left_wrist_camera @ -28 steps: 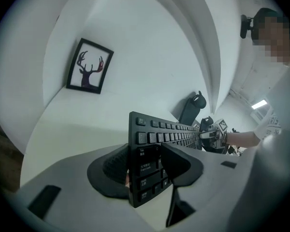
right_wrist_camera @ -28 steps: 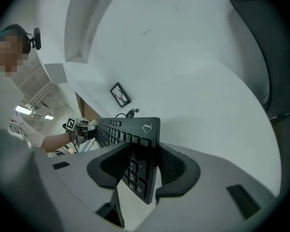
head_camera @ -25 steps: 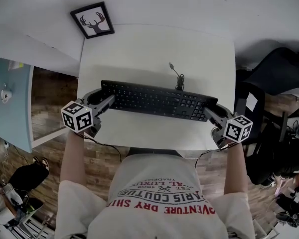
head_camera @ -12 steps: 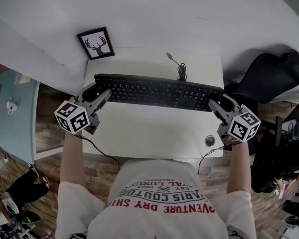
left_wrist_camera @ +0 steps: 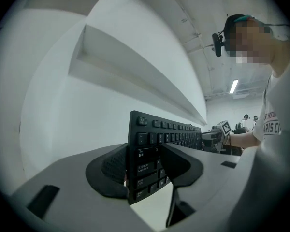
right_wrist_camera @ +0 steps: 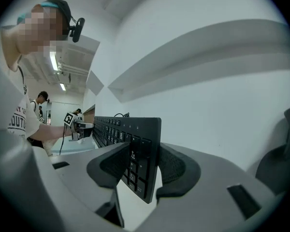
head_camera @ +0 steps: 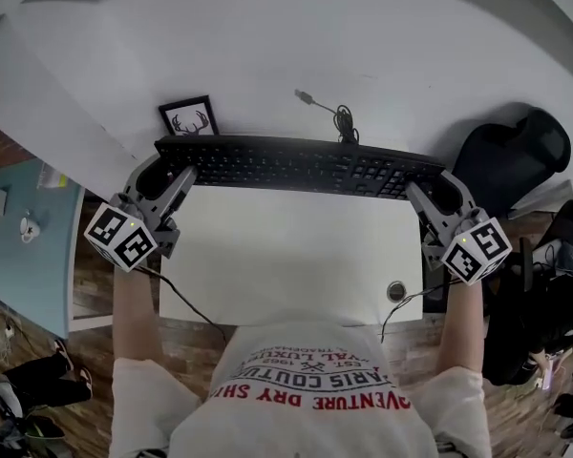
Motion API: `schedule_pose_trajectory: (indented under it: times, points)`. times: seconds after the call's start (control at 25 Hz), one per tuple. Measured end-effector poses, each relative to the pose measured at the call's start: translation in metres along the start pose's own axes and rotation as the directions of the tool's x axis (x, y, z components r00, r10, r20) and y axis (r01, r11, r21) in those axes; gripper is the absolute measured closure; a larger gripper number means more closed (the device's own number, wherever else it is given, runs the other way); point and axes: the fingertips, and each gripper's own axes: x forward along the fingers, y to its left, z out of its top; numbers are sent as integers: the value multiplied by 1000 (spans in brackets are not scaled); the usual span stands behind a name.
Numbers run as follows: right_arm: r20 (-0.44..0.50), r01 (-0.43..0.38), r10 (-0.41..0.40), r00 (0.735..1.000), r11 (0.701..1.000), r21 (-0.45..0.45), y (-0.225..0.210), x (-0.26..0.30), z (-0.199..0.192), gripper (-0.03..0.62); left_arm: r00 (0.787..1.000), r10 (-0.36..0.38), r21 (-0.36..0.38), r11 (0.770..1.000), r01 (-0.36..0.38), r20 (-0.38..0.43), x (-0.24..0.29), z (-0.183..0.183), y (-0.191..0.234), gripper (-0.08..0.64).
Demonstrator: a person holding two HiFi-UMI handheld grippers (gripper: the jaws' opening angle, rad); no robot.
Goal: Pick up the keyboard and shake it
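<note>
The long black plastic keyboard hangs clear of the white rectangular desk, over its back edge in the head view, with its long axis running straight across from left to right. Its thin black cable trails off the back near the pale wall. The left gripper is clamped on the keyboard's left short end, and its own view shows the two dark ribbed pads pressed against the key face and the underside. The right gripper is clamped the same way on the right short end. In both gripper views the board stands nearly on edge between the jaws, keys turned toward the person. Each hand therefore sits at one end of the long axis, neither nearer than the other, and the board bridges the gap between them. A shake from here looks to depend on both hands moving together, since one hand lagging would twist the board in the pads. A small black-framed deer picture stands at the desk's back left corner, just behind the keyboard's left end and close enough to get knocked.
</note>
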Motion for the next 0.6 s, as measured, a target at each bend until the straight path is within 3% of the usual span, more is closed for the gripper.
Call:
schedule_pose_trajectory:
  times: [0.32,0.6]
  points:
    - [244,51,-4,970,981,-186,23,-29,77,399,971,-50,206,979,0,235,-25,88,-28,350]
    - [334,117,0,943,937,-329,41,-51,105,399,934,-98,254,967,8,343,-38,106,-41,350]
